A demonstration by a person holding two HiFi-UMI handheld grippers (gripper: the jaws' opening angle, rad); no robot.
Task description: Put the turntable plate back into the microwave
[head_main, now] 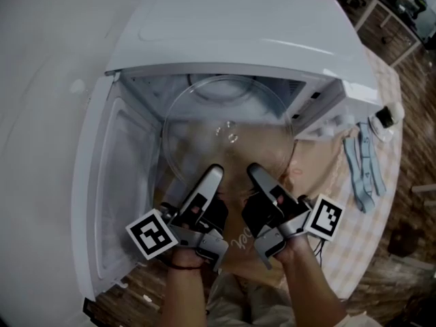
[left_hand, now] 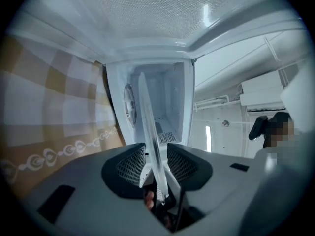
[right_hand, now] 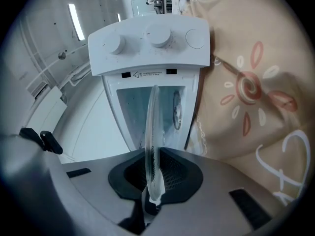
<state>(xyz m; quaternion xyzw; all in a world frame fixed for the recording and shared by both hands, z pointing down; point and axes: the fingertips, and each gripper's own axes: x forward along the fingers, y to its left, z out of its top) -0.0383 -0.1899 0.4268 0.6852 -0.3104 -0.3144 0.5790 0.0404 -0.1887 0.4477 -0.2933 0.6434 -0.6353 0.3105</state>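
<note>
A white microwave (head_main: 238, 26) stands with its door (head_main: 109, 182) swung open to the left. The clear glass turntable plate (head_main: 228, 125) lies about level, its far half inside the cavity. Both grippers are at its near rim. My left gripper (head_main: 212, 174) is open: in the left gripper view the plate (left_hand: 146, 117) runs edge-on between the jaws (left_hand: 155, 160) with a gap beside it. My right gripper (head_main: 255, 172) is shut on the rim; in the right gripper view the plate (right_hand: 151, 127) is pinched between the pads (right_hand: 155, 173).
A beige flower-print cloth (right_hand: 246, 87) lies under the microwave over a checked tablecloth (head_main: 371, 210). A blue strap (head_main: 361, 169) and a small black object (head_main: 385, 116) lie right of the microwave. The control panel with knobs (right_hand: 152, 38) is on its right side.
</note>
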